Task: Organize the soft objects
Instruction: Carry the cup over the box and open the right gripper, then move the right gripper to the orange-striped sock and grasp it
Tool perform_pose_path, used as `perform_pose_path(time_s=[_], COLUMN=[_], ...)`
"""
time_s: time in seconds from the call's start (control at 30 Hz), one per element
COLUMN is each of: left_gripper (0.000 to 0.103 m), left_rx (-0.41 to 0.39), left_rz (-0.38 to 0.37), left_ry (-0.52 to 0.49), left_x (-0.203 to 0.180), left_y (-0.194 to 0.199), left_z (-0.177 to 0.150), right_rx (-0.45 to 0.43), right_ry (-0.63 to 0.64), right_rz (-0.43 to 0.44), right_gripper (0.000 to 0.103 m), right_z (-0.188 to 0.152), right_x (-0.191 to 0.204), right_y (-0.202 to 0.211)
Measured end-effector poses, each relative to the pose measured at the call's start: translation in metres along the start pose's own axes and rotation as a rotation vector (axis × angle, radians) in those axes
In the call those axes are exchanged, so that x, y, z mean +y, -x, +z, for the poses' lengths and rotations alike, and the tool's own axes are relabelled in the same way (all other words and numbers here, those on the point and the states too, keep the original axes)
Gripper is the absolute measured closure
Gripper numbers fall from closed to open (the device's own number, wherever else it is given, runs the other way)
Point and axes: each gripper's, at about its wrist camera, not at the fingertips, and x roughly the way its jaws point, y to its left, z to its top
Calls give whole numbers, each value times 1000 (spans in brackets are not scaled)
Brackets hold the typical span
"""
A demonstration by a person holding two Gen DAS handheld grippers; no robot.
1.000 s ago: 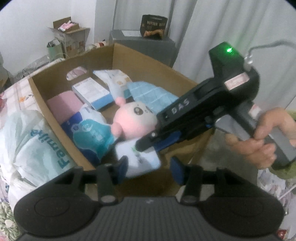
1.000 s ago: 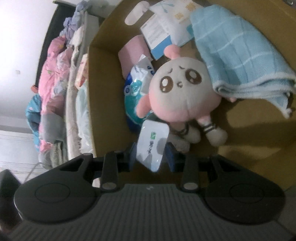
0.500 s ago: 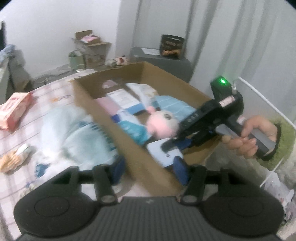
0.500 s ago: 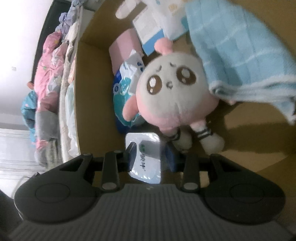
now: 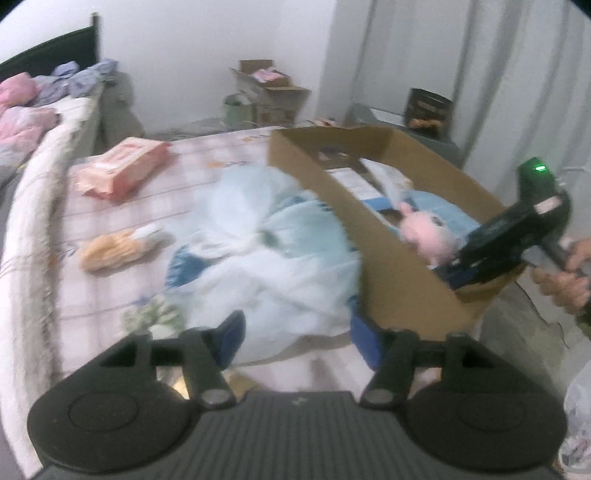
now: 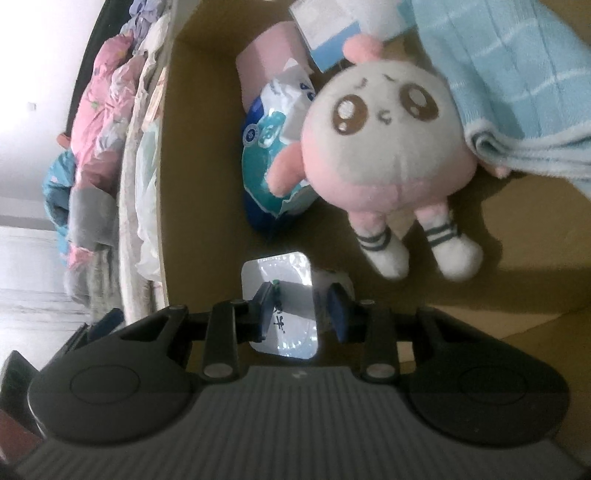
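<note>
On the left of the left wrist view, a pink wipes pack (image 5: 120, 167) lies on the checked bed cover (image 5: 184, 177), with a small orange knitted item (image 5: 110, 251) nearer the camera; whatever is printed on the pink pack is too blurred to read. Toward the middle, a pale blue-and-white plastic bag (image 5: 273, 258) rests against the outer wall of the cardboard box (image 5: 391, 277), its lettering smeared by blur. The left gripper (image 5: 297, 341) hovers before this bag with its fingers parted around the bag's near edge, not pressing it, and they have just been opening wider. Farther right, inside the box, sit a pink plush doll (image 6: 384, 147), a teal-and-blue packet (image 6: 273, 166) touching its arm, a light blue towel (image 6: 517, 85) over its far side, and a white-and-blue flat carton (image 6: 332, 33) behind its head. The right gripper (image 6: 304, 304), held by a hand (image 5: 565, 273), has its fingers clenched on a small white pouch (image 6: 288, 317) low over the box floor; dark characters show on the pouch but cannot be read.
</note>
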Motion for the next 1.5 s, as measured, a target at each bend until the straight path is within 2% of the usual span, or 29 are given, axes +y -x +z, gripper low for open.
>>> perform_pose_path(time_s=[0.1,0.23,0.33,0.4,0.57,0.77,0.9,1.03,1.17,1.23,1.37,1.5], left_gripper=[35,32,32,32,32,32,33,33,41,43,43,44], left_rx=[-12,-24,-26,-23,-45,-95,-127,-156,-117,-98,-64,-33], left_rz=[34,66,81,95,120,202,220,273,215,180,147,106], left_ry=[38,84,112,127,148,95,125,247,379,404,445,505], left_x=[17,35,46,51,64,78,103,138,173,183,198,214], left_y=[8,13,14,12,10,8,-3,-31,-65,-79,-99,-115], left_z=[-12,-25,-34,-39,-46,-40,-25,-3,12,16,19,15], right_rx=[-78,-212,-273,-275,-181,-78,-41,38,105,136,142,155], right_ry=[59,144,197,241,334,442,588,646,628,604,582,539], right_rz=[-31,-71,-47,-14,45,71,23,-41,-93,-97,-103,-110], right_gripper=[59,56,55,55,55,55,55,53,52,53,53,53], right_z=[-3,-9,-15,-19,-24,-17,-2,34,74,96,132,155], right_x=[19,47,70,90,141,208,260,299,323,328,335,330], right_y=[20,53,68,66,28,-24,-60,-109,-169,-197,-243,-283])
